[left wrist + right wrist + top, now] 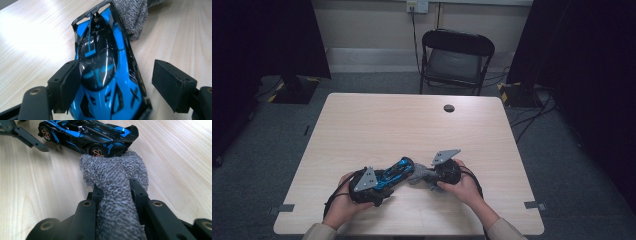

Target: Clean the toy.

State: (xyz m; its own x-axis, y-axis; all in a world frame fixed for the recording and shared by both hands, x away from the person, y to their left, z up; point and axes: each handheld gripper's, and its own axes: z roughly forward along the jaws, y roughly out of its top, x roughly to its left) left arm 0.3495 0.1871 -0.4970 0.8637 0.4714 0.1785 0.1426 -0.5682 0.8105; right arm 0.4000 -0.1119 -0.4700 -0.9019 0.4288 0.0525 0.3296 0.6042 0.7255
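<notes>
A blue and black toy race car (396, 171) lies on the wooden table (412, 125) near its front edge. My left gripper (386, 180) is open with the car (102, 70) between its jaws: the left pad (71, 82) sits against the car's side and the right pad (170, 82) stands clear of it. My right gripper (430, 176) is shut on a grey knitted cloth (112, 170). The bunched end of the cloth (132, 15) rests against the car's rear (120, 137), by the wing.
A black folding chair (457, 55) stands beyond the table's far edge. A round cable hole (449, 108) sits near the table's far side. Dark curtains and stands flank the table on both sides, with cables on the floor at the right.
</notes>
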